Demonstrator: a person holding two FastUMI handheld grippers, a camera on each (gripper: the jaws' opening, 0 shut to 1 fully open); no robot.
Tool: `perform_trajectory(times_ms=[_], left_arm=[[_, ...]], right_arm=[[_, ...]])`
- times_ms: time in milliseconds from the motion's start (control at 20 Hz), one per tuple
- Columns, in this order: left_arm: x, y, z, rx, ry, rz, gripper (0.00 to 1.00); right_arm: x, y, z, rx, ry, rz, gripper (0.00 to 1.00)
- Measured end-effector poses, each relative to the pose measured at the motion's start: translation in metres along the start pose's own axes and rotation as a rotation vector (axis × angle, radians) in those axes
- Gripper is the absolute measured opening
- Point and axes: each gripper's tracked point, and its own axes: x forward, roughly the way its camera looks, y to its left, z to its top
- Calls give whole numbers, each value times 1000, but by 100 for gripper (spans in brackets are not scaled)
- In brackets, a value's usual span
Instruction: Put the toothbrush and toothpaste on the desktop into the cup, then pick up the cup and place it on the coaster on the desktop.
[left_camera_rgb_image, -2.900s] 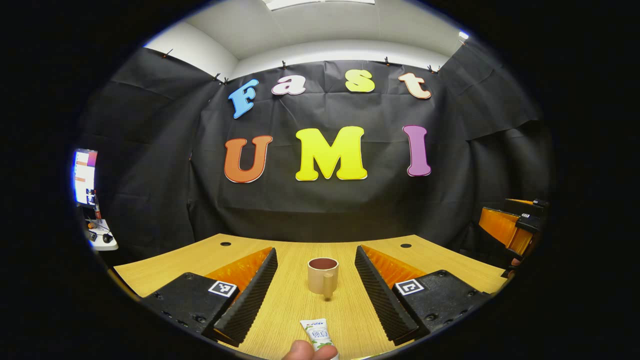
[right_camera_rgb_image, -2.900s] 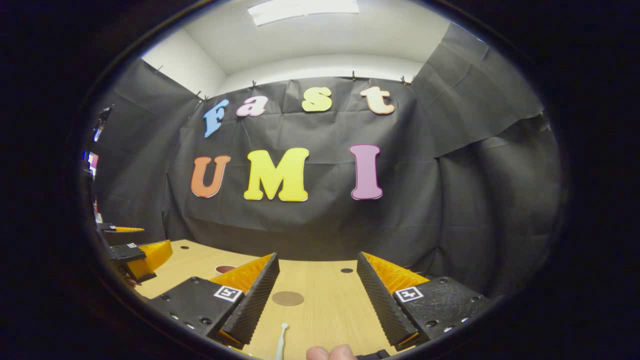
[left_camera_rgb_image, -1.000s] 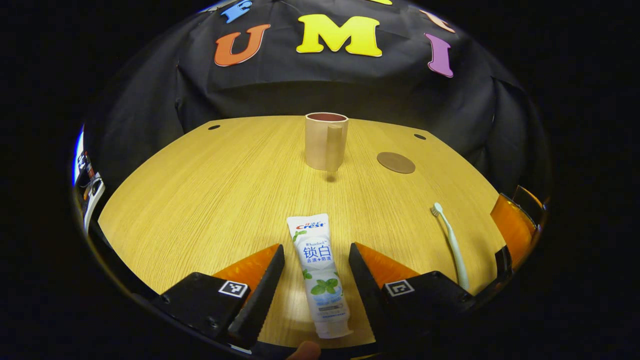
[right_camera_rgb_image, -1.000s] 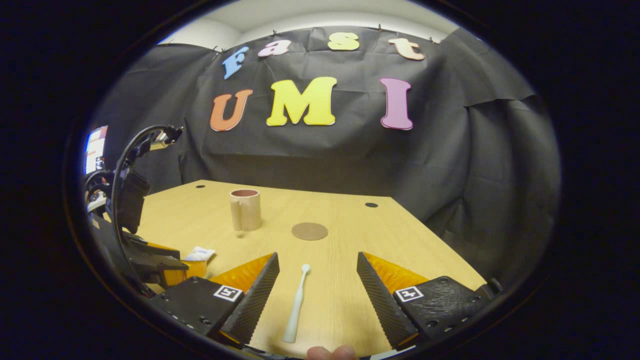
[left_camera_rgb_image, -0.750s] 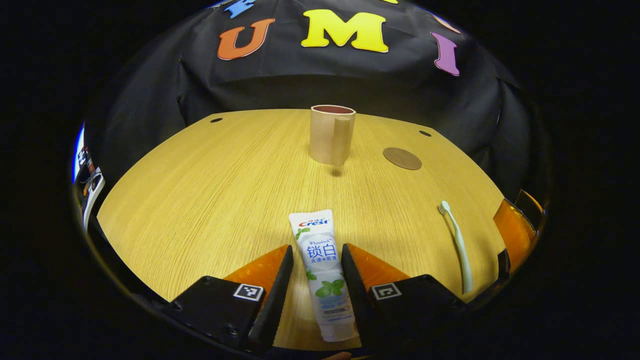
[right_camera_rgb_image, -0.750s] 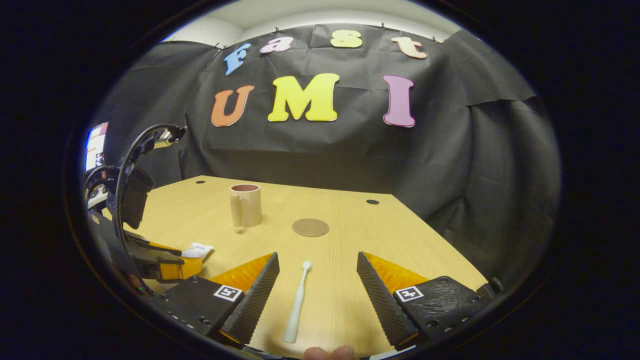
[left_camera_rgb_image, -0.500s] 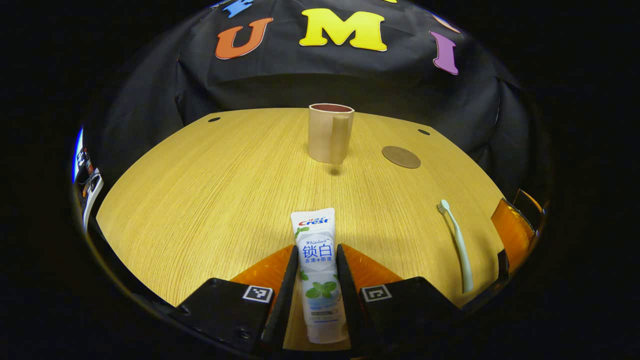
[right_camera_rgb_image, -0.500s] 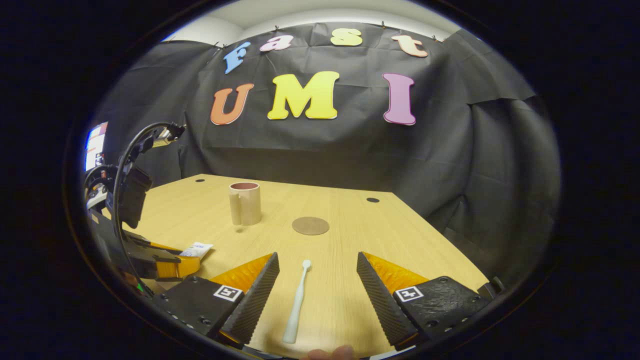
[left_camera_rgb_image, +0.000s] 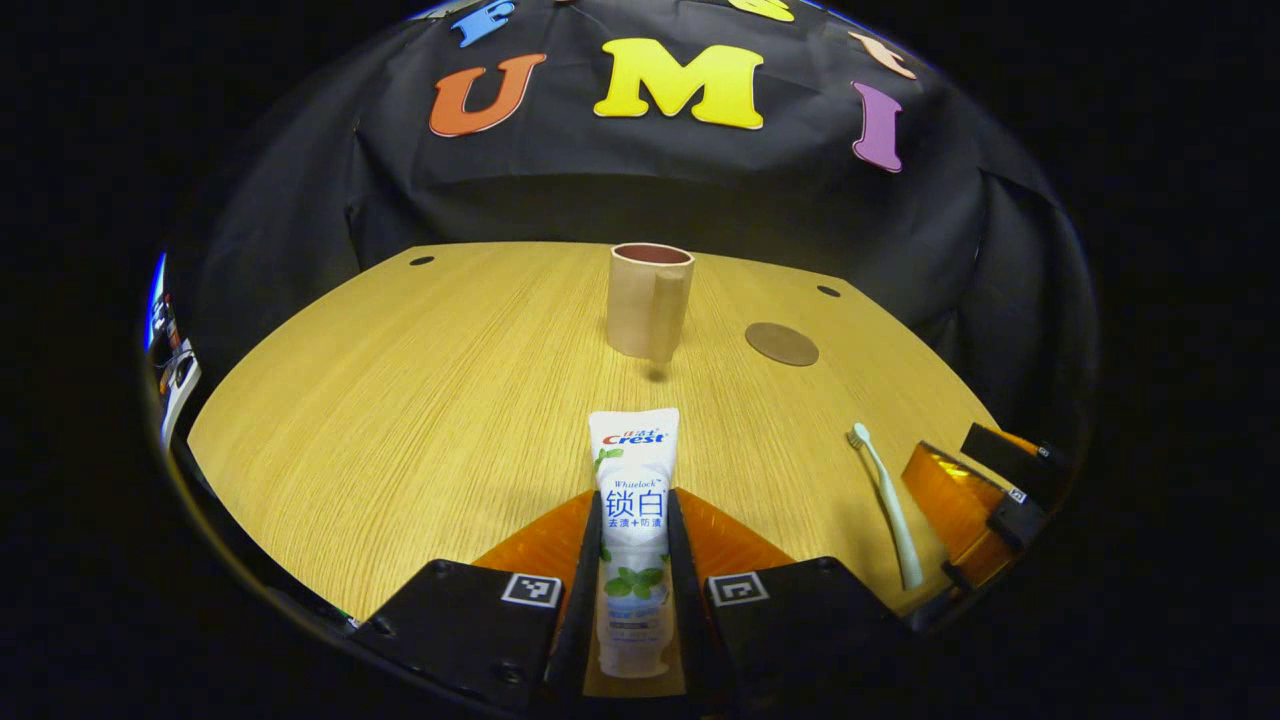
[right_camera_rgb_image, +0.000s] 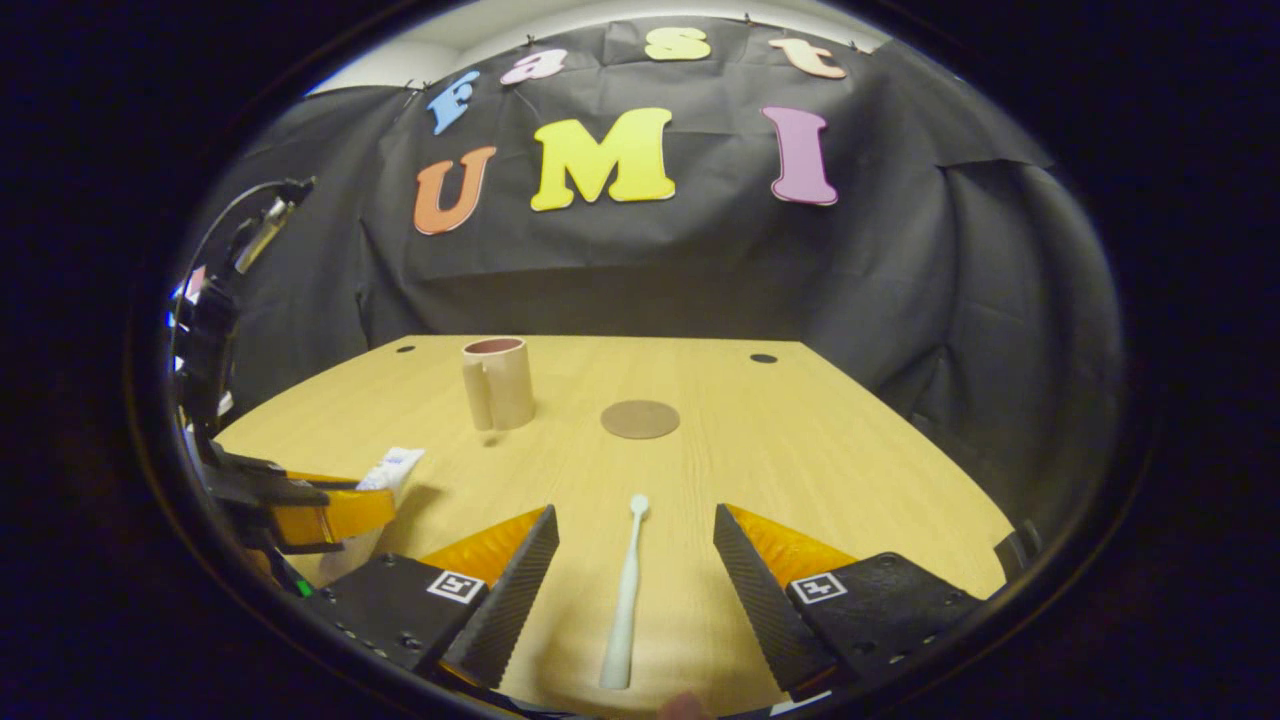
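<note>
- Wooden desktop (left_camera_rgb_image: 400, 380) carries the cup (left_camera_rgb_image: 648, 302) at 12 o'clock in the left gripper view, with the coaster (left_camera_rgb_image: 781, 343) just right of it.
- Left gripper (left_camera_rgb_image: 634, 545), half a second ago still narrowing, is now clamped on the toothpaste (left_camera_rgb_image: 632, 500), both fingers pressing its sides.
- Right gripper (right_camera_rgb_image: 635, 560) stays spread wide, straddling the toothbrush (right_camera_rgb_image: 627, 590) without touching it; the brush lies flat, head toward 12 o'clock.

Getting even overhead light on the desktop (left_camera_rgb_image: 420, 380), soft small shadows, heavy fisheye bending at edges, staying sharp mid-frame.
</note>
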Motion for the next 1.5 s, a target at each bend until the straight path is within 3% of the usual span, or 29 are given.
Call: perform_trajectory(times_ms=[50,100,500,600,750,800,1050,1200,1250,1350,1400,1500], left_arm=[[-4,1,6,13,-30,5,42],[-8,2,13,26,-59,9,38],[-26,2,35,29,-190,-12,35],[-30,4,46,21,-215,-7,35],[-34,7,59,14,-248,-2,35],[-35,9,63,12,-259,1,35],[-39,15,75,2,-293,11,35],[-38,18,77,-12,-297,13,34],[-37,18,77,-16,-298,12,35],[-38,19,81,-20,-305,10,34],[-38,18,82,-22,-310,9,34],[-37,18,87,-26,-320,3,35]], right_arm=[[2,3,-2,-6,8,1,95],[5,5,-2,-10,16,3,95],[21,13,-6,-16,82,-8,92],[29,12,-12,-22,117,-25,96],[36,8,-22,-11,164,-47,71],[37,8,-25,-2,175,-50,70],[46,9,-33,62,209,-68,36],[51,3,-31,61,201,-95,33],[49,4,-32,66,208,-93,4],[50,4,-32,69,209,-73,7],[51,6,-30,84,205,-57,0],[52,9,-32,99,211,-25,0]])
